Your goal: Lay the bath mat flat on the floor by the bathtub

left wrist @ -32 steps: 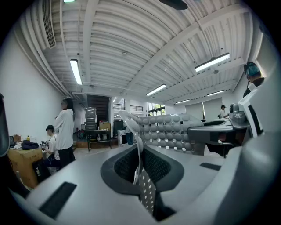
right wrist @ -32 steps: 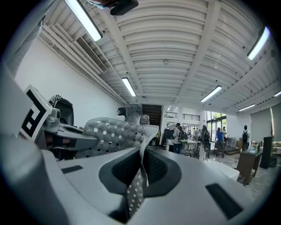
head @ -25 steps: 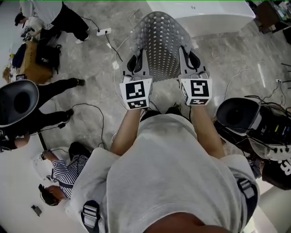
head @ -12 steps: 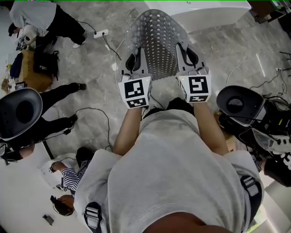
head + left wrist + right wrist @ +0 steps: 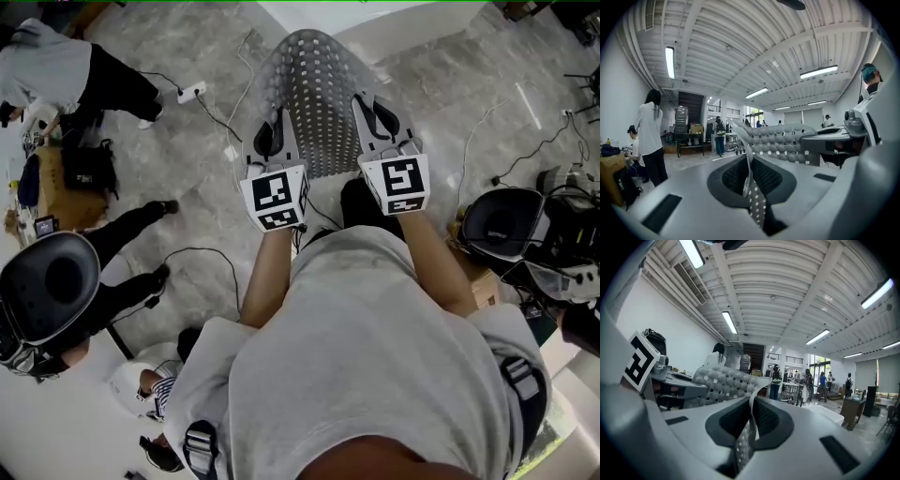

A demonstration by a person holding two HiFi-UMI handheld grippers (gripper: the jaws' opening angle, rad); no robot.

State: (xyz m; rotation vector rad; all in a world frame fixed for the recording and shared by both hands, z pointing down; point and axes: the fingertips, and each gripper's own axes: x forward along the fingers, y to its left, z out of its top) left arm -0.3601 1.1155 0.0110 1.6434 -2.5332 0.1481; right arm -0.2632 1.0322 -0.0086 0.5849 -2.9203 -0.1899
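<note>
The bath mat [image 5: 319,103] is grey, rubbery and full of small square holes. It hangs out in front of me above the marble floor, held by its near edge. My left gripper [image 5: 269,141] is shut on the near left corner and my right gripper [image 5: 380,122] on the near right corner. In the left gripper view the mat's [image 5: 783,143] edge runs up between the shut gripper [image 5: 749,180] pads. The right gripper view shows the same: the mat [image 5: 726,380] is pinched in the gripper [image 5: 751,420]. The white bathtub [image 5: 412,21] lies just beyond the mat's far end.
Cables and a power strip [image 5: 192,91] trail over the floor to the left. Black chairs stand at the left [image 5: 52,286] and right [image 5: 502,225]. People stand and crouch at the left beside a cardboard box [image 5: 66,202]. Equipment is piled at the right edge.
Both grippers keep their grip on the mat and stay side by side. The surroundings have shifted in the head view: the tub has slid toward the top edge and the left chair has moved down.
</note>
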